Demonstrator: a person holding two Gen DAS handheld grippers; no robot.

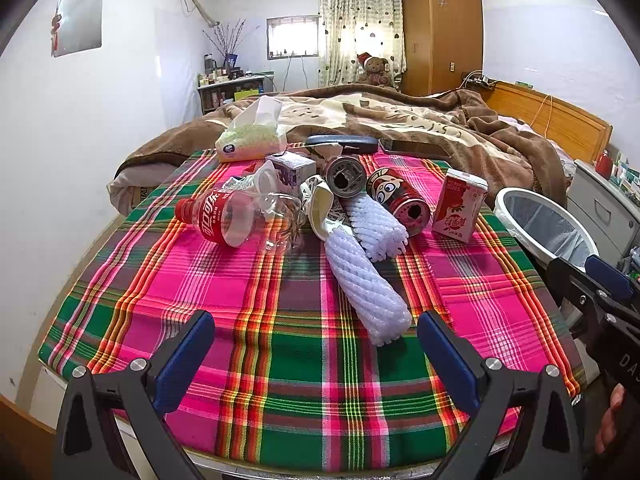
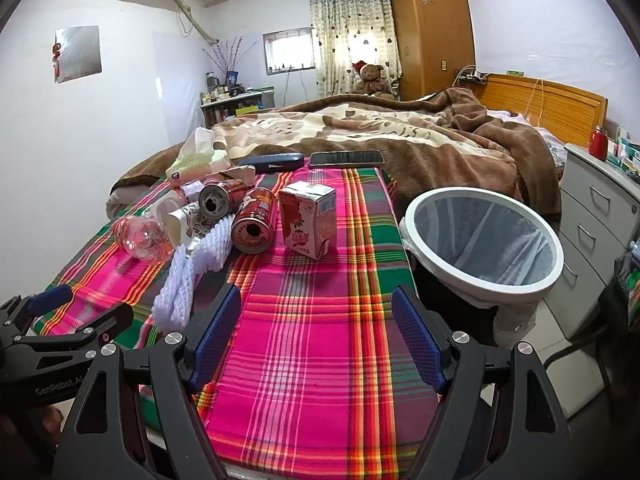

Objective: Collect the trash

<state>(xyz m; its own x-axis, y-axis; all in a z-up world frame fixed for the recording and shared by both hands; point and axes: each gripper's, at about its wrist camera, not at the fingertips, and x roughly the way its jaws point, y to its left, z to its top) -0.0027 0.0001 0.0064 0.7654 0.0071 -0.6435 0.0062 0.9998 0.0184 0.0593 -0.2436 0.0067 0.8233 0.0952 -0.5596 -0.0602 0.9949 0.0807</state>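
1. nearest me is the plaid cloth (image 2: 320, 340) under my right gripper (image 2: 316, 336); its jaws stand wide apart and empty, and so do those of my left gripper (image 1: 316, 344).
2. nothing looks collected yet, i judge: foam sleeve (image 1: 366, 284), cola bottle (image 1: 218, 214), two cans (image 2: 254, 224) and milk carton (image 2: 308, 220) all lie on the cloth.
3. the lined trash bin (image 2: 486, 240) stands just beside the table's right edge; what i see of its inside is bare.

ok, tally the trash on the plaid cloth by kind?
Cans: 2
Plastic bottles: 1
Drink cartons: 2
Foam net sleeves: 2
Paper cups: 1, crushed
Total: 8
Clear plastic behind the bottle not counted; can't tell what it is.
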